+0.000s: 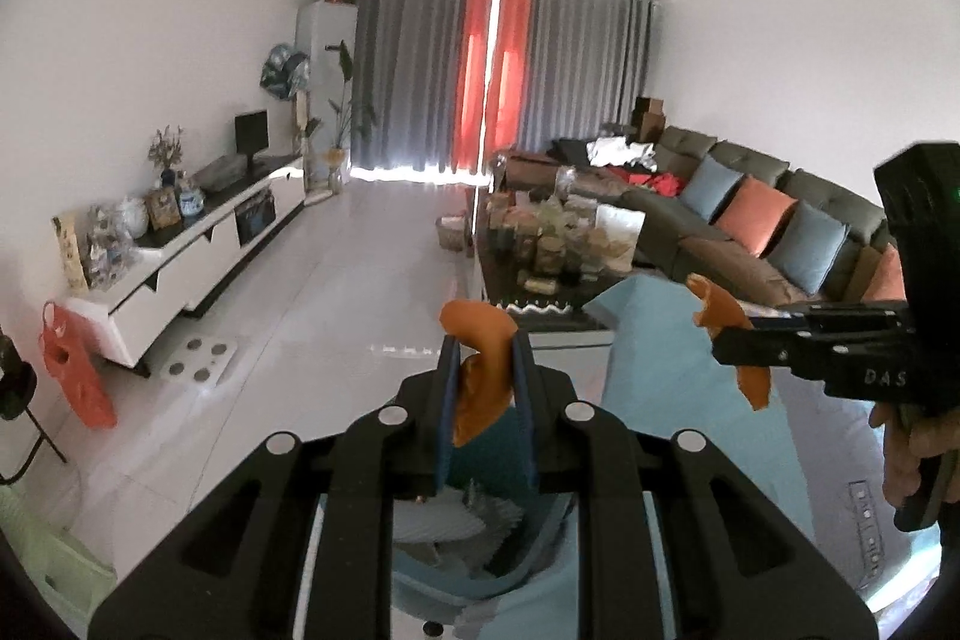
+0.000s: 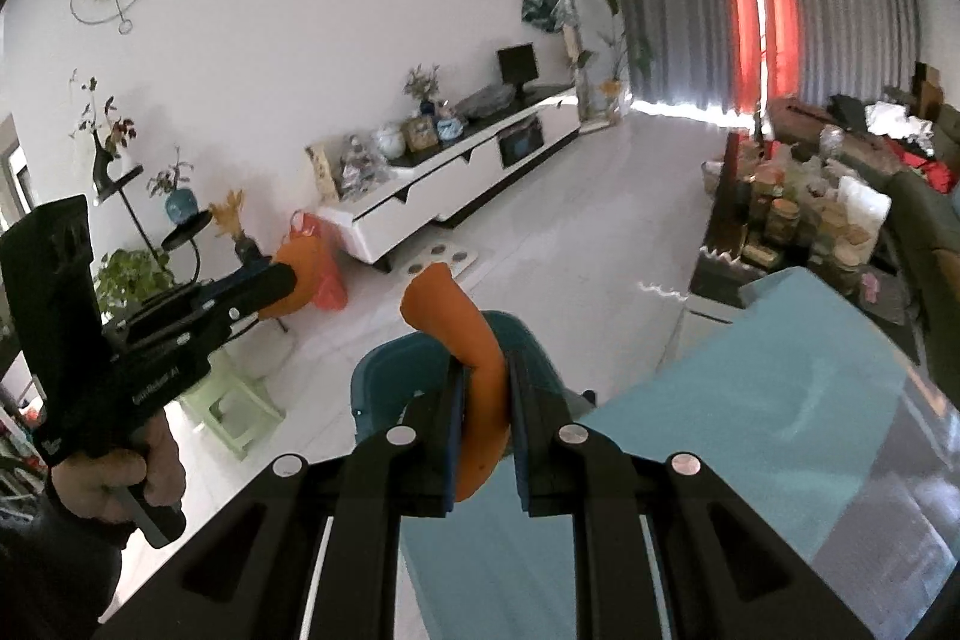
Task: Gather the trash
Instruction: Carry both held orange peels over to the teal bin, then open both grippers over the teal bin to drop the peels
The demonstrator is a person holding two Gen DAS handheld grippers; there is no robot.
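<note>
My left gripper is shut on a curled piece of orange peel that sticks up past its blue pads. Directly below it stands a teal trash bin holding crumpled white paper. At the right of this view, my right gripper is shut on a second orange peel above the light blue table. In the right wrist view, the right gripper clamps its peel over the bin. The left gripper shows at the left with its peel.
A white TV cabinet lines the left wall. A crowded coffee table and a sofa fill the right side. A green stool, an orange plastic bag and a plant stand are near the bin. A hand holds the left gripper.
</note>
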